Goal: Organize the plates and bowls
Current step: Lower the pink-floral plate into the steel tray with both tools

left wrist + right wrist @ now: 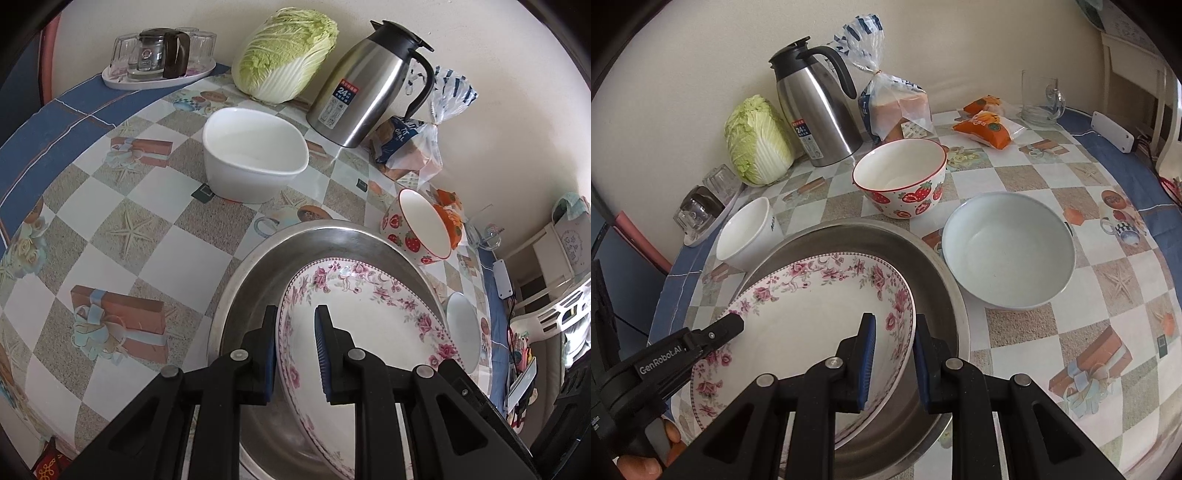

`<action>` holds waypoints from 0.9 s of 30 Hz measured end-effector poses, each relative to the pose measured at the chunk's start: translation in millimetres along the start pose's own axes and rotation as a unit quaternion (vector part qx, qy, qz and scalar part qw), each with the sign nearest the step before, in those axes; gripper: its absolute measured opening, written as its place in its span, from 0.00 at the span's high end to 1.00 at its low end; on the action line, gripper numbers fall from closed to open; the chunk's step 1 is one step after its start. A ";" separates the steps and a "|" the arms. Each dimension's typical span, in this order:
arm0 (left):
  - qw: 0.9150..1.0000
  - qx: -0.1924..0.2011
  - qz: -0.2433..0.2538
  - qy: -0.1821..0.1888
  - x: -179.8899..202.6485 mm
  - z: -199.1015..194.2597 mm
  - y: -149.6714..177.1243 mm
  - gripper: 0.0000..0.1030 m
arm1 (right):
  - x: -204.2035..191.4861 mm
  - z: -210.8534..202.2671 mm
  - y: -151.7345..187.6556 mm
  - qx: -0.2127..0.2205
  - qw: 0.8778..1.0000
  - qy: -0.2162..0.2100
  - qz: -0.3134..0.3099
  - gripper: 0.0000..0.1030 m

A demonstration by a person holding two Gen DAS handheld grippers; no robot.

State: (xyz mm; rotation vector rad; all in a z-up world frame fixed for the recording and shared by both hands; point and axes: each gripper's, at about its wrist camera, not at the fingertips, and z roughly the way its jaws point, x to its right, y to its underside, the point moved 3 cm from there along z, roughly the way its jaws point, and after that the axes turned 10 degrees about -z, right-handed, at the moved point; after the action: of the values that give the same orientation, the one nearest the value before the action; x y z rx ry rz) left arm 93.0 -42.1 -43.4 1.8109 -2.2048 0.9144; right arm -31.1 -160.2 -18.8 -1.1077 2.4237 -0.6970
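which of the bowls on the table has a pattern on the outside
The strawberry bowl, standing in front of the steel jug: red strawberries and a red rim. The round bowl to its right and the white bowl to its left are plain.

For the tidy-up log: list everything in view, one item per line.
floral plate: 1, white and pink, held over the steel pan
steel pan: 1, silver, front
strawberry bowl: 1, white and red, behind pan
pale bowl: 1, right of pan
white container: 1, left
thermos jug: 1, steel, by wall
cabbage: 1, green
bread bag: 1
orange packets: 2
glass mug: 1
left gripper: grips plate rim
right gripper: grips plate rim
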 end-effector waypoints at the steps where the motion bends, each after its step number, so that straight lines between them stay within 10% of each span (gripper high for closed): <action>1: 1.000 0.001 0.000 -0.002 0.2 1.1 0.0 0.81 | 0.3 1.7 -0.8 0.000 1.000 0.000 -0.001 0.79; 27: 1.000 -0.010 -0.009 -0.013 -5.1 19.3 3.7 0.81 | 3.5 23.8 2.8 -0.021 1.000 0.003 -0.014 0.79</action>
State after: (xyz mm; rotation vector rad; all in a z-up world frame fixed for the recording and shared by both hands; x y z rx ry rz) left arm 95.9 -47.8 -62.7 1.8415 -2.2014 0.8679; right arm -22.3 -168.0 -40.0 -1.1599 2.4423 -0.6613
